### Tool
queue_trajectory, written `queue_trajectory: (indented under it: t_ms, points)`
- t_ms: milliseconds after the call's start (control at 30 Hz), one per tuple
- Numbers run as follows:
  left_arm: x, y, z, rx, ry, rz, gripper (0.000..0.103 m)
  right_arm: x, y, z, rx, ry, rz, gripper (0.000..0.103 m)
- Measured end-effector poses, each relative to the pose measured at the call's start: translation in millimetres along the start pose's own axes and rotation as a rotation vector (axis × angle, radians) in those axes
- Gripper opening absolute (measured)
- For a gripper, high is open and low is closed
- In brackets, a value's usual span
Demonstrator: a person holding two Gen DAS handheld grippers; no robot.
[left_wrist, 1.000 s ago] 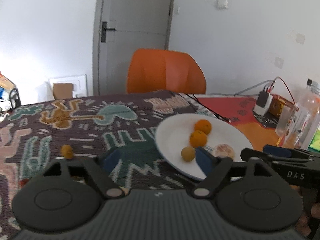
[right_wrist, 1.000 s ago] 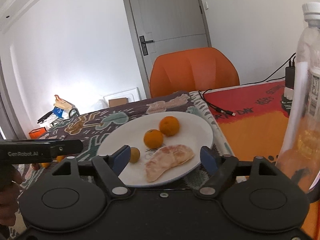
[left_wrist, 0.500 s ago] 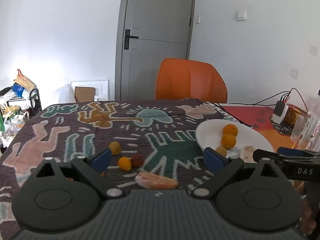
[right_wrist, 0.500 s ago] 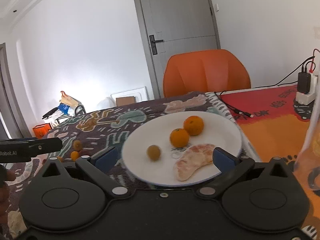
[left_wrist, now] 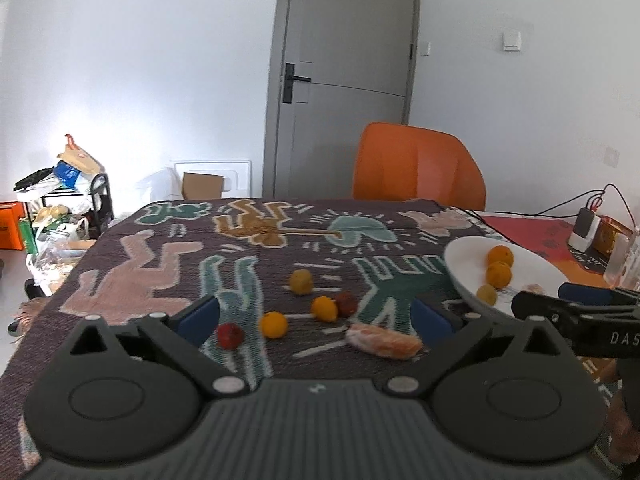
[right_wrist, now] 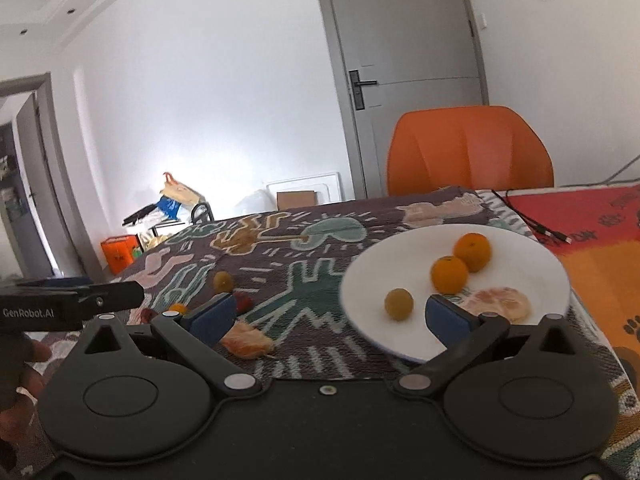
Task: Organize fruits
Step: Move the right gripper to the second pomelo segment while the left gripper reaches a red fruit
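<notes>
**Here: loose fruit beside the plate**

Left gripper (left_wrist: 314,320), nearest, jaws opening wide with nothing clamped; peeled citrus segment (left_wrist: 383,343) and small fruits on the patterned cloth (left_wrist: 160,256) beyond. Right gripper (right_wrist: 326,316) spread wide, empty, before the white plate (right_wrist: 528,256) bearing two oranges (right_wrist: 460,264). Farthest, an orange chair (left_wrist: 418,168).

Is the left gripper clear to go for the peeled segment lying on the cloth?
Probably yes. The left gripper is opening, nothing between its jaws, and the peeled segment lies on the cloth just ahead near its right finger, apart from the other fruit and short of the plate.
</notes>
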State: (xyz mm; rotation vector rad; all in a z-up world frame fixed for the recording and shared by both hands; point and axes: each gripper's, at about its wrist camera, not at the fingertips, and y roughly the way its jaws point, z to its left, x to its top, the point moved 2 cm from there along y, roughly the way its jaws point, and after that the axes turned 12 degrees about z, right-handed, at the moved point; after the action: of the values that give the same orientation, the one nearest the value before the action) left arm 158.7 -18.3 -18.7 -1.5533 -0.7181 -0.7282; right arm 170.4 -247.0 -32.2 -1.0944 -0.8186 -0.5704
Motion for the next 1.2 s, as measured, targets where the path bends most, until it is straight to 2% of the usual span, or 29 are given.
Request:
queue_trajectory:
  t_ms: [267, 467, 800, 900, 1000, 1033, 1200]
  points:
    - [-6.0, -0.2, 23.3, 0.019, -0.025, 0.016, 0.103, -0.3, 6.7, 17.7, 0.039, -0.023, 0.014, 0.103]
    - [-6.3, -0.4, 37.1, 0.033, -0.056, -0.004, 0.102, -0.5, 13.3, 30.6, 0.034, -0.048, 0.039, 0.103]
    - [-6.4, 12.4, 53.4, 0.031, -0.099, 0.029, 0.088, 4.6, 30.0, 47.1, 0.057, -0.073, 0.08, 0.102]
    - [-6.3, 17.1, 55.7, 0.04, -0.109, 0.035, 0.081, 6.1, 37.5, 50.9, 0.078, -0.078, 0.098, 0.093]
    - [-6.1, 23.6, 58.5, 0.042, -0.129, 0.047, 0.069, 7.3, 43.0, 56.2, 0.107, -0.092, 0.111, 0.086]
    - [-5.9, 26.1, 59.7, 0.039, -0.135, 0.051, 0.064, 7.6, 43.6, 57.8, 0.119, -0.096, 0.113, 0.081]
    - [-6.5, 35.4, 63.5, 0.037, -0.157, 0.06, 0.057, 10.5, 51.7, 64.8, 0.14, -0.108, 0.137, 0.065]
